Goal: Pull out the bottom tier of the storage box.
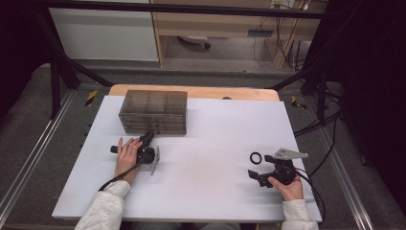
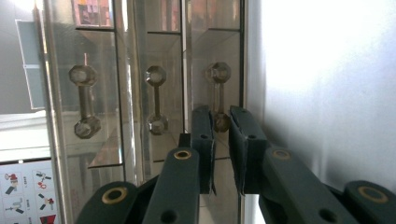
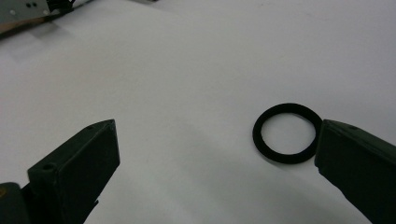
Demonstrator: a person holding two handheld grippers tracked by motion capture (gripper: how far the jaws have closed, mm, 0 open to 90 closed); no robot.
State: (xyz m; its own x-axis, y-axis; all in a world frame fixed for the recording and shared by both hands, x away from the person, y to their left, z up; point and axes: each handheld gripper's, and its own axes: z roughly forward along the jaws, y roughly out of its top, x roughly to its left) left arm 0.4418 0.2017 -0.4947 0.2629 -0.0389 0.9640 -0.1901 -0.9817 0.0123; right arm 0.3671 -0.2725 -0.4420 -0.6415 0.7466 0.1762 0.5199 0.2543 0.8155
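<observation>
A smoky transparent drawer box (image 1: 153, 111) stands at the back left of the white table top (image 1: 206, 191). My left gripper (image 1: 148, 134) lies on its side against the box front. In the left gripper view its jaws (image 2: 222, 116) are nearly together, pinching the end of one drawer handle (image 2: 218, 74). Two other handles (image 2: 156, 98) (image 2: 84, 100) sit on the drawers beside it. A black ring (image 1: 256, 157) (image 3: 287, 133) lies flat on the table at the right. My right gripper (image 1: 259, 166) (image 3: 217, 128) stands open, one jaw tip just beside the ring, with nothing between the jaws.
Bare white surface spans the middle of the table between both hands. A wooden edge (image 1: 191, 91) shows behind the box. Black frame bars and cables stand off the table's right and left sides. Both grippers trail cables toward the front edge.
</observation>
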